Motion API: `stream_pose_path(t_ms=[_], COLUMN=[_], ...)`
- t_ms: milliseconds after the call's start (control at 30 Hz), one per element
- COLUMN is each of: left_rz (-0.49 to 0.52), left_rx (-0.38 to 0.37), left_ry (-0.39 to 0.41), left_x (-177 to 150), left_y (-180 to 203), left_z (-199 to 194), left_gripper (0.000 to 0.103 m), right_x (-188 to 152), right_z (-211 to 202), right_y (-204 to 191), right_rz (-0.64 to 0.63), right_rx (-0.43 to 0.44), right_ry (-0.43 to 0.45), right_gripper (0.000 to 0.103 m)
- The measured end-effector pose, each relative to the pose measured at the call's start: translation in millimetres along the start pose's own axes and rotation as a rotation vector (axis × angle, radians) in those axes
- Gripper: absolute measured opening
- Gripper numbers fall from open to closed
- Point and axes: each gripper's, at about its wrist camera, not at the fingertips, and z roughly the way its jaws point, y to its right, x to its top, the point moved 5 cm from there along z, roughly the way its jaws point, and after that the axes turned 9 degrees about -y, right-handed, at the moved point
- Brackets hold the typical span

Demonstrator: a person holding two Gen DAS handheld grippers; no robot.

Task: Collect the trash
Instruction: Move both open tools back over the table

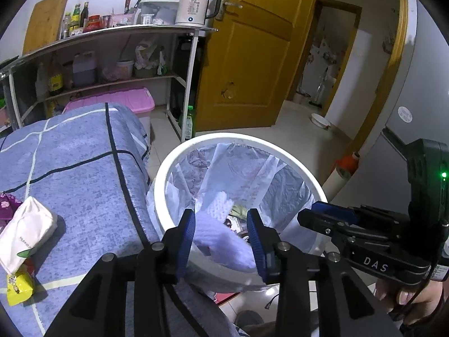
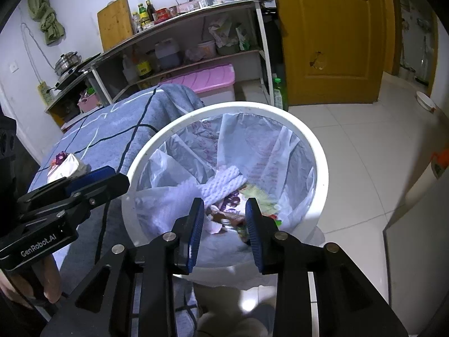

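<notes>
Left tool (image 1: 221, 231) hangs over the near rim of the white trash bin (image 1: 314, 179), jaws spread, and a pale foam net sleeve (image 1: 221, 236) sits between the pads. Whether the pads are pressing on it or it is already slipping free into the bin, I cannot tell from here. Right tool (image 2: 224, 219) hovers over the same bin, jaws parted with nothing between them, looking straight down at wrappers and scraps in the plastic liner (image 2: 269, 151).

More to collect lies left of the bin on the blue checked bed cover (image 1: 84, 151): a white tissue pack (image 1: 26, 231), a yellow wrapper (image 1: 18, 287) just below it and a purple packet (image 1: 7, 205) at the far edge.

My read on handling: the foam sleeve is feather-light and springy, so it should crush under any squeeze and may cling to a pad on release. The tissue pack looks soft and slick, best pinched across its narrow sides. The yellow wrapper lies flat, so a raised crinkled edge is probably the place to grab.
</notes>
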Motion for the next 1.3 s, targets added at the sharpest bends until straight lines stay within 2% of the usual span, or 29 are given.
stream_pose_path(t_ms=[700,1100,1300], left_rz=[-0.055,-0.127,-0.149], left_rx=[0.119,0.159,0.174], left_ry=[0.079,0.093,0.098], left_x=[-37.2,-69.0,-82.6], left_y=[-31.1,-63.6,-76.7], left_z=[-77.3,-106.5,-116.6], left_gripper=[0.038,0.038,0.038], right_x=[-22.9,-37.9,-43.0], right_z=[-35.6,-35.4,-33.9], right_y=[-62.4,-103.3,-120.2], right_rz=[-0.101,-0.18,-0.21], right_rx=[0.058,0.104,0.126], right_ry=[0.045,0.034,0.03], right_gripper=[0.032,0.032,0.037])
